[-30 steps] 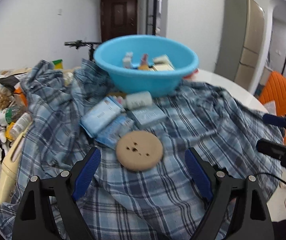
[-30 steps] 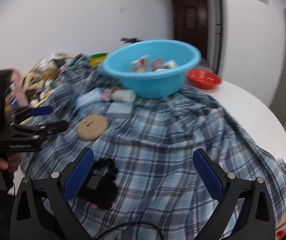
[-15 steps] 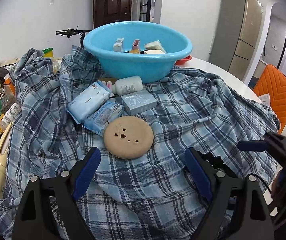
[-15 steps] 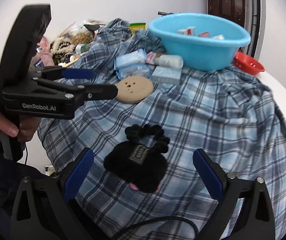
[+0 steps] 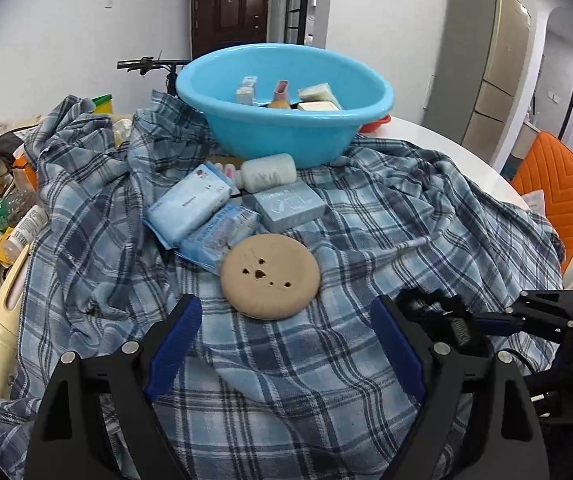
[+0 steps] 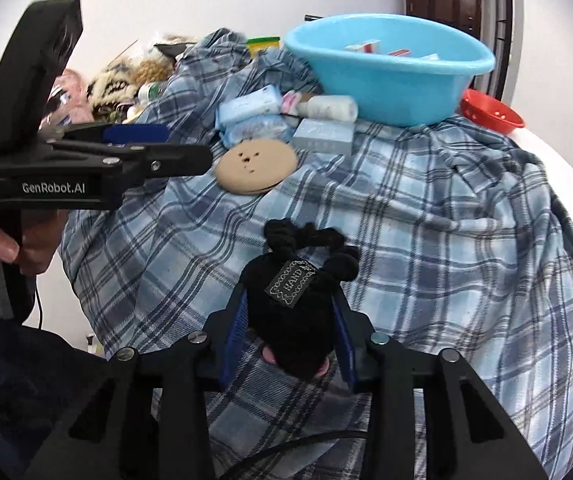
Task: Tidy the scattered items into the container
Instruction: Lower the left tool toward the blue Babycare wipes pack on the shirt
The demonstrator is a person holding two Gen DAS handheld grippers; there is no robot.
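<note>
My right gripper (image 6: 290, 344) has just been closing; its blue pads now clamp a black fuzzy hair tie (image 6: 298, 300) on the plaid cloth (image 6: 426, 240). My left gripper (image 5: 286, 344) hangs wide open and empty. The blue basin (image 6: 390, 68) sits at one o'clock.
</note>
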